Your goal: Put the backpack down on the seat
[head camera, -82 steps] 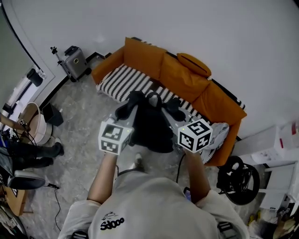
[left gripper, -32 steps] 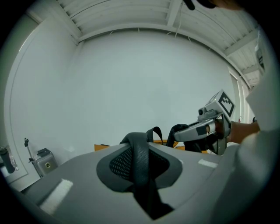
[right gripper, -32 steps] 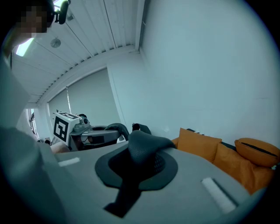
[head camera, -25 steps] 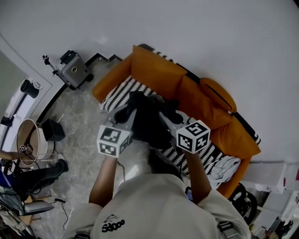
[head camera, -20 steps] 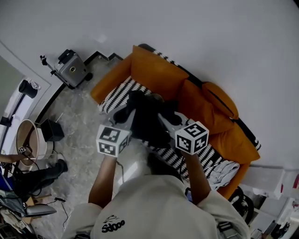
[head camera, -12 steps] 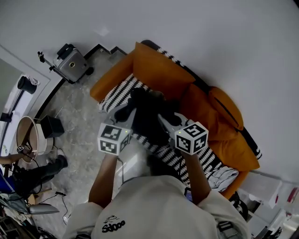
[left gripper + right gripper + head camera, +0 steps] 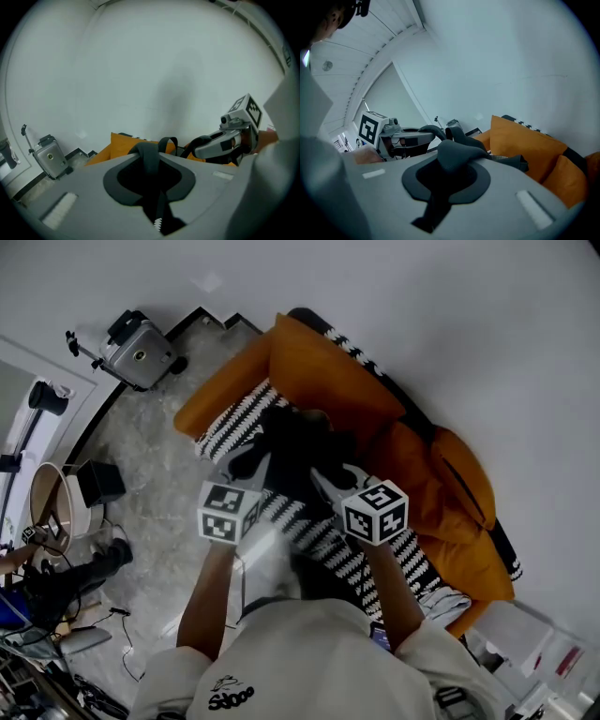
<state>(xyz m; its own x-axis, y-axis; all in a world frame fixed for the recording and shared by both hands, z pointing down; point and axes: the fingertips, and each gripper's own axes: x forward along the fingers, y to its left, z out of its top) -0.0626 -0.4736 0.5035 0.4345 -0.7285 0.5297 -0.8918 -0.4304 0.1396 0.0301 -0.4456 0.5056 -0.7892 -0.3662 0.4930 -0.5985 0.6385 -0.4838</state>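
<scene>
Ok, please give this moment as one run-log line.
left gripper: shut on backpack | right gripper: shut on backpack | backpack: held over sofa seat

The person [image 7: 208, 607] wears a pale short-sleeved shirt [image 7: 314, 662] with a small black logo [image 7: 228, 697] printed on it.

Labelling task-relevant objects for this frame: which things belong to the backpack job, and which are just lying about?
Job in hand:
- backpack, held by its straps
- left gripper and right gripper, both shut on it
- striped sofa seat

Lying about:
- grey case
- round tub
- black box
- orange cushion
</scene>
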